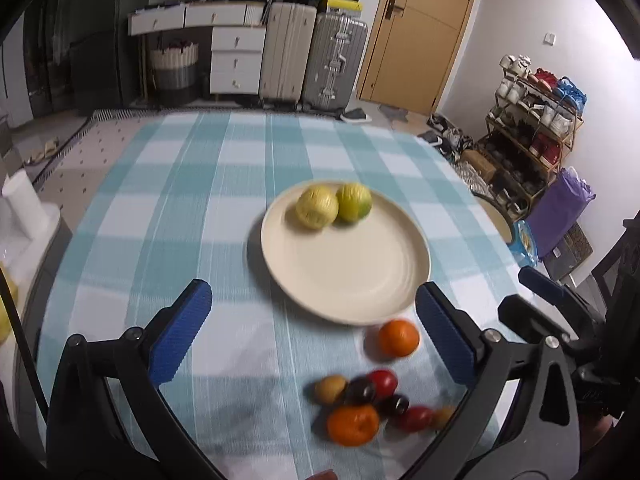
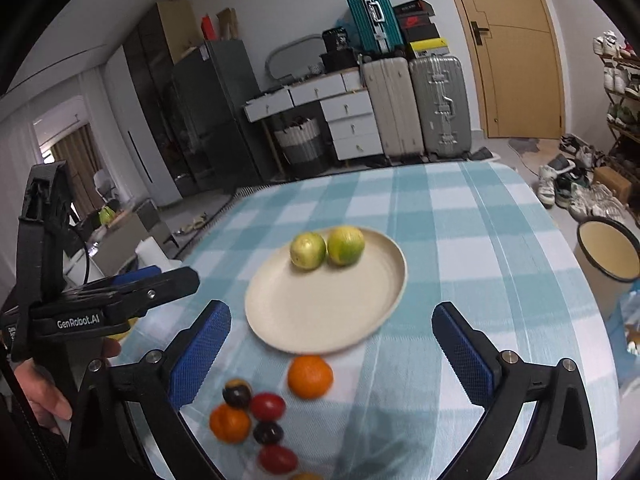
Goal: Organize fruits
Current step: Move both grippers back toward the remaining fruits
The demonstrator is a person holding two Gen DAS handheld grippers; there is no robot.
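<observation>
A cream plate (image 1: pixel 360 280) (image 2: pixel 304 320) lies on the blue checked tablecloth with two yellow-green citrus fruits (image 1: pixel 334 205) (image 2: pixel 326 249) side by side at its far rim. Just in front of the plate sits an orange (image 1: pixel 399 338) (image 2: pixel 310 376). Nearer still is a cluster of small fruits (image 1: pixel 368 404) (image 2: pixel 256 420): another orange, red tomatoes, dark plums and a brownish fruit. My left gripper (image 1: pixel 314 334) is open above the cloth, nothing between its blue pads. My right gripper (image 2: pixel 332 354) is open too, with the lone orange below its gap. The left gripper also shows at the left of the right wrist view (image 2: pixel 160 280).
A cream pot with a dark rim (image 2: pixel 608 256) stands off the table's right edge. White paper roll (image 1: pixel 24 204) stands to the left. Suitcases (image 1: pixel 312 56), drawers, a shoe rack (image 1: pixel 532 128) and a wooden door line the room behind. A hand (image 2: pixel 44 392) grips the left tool.
</observation>
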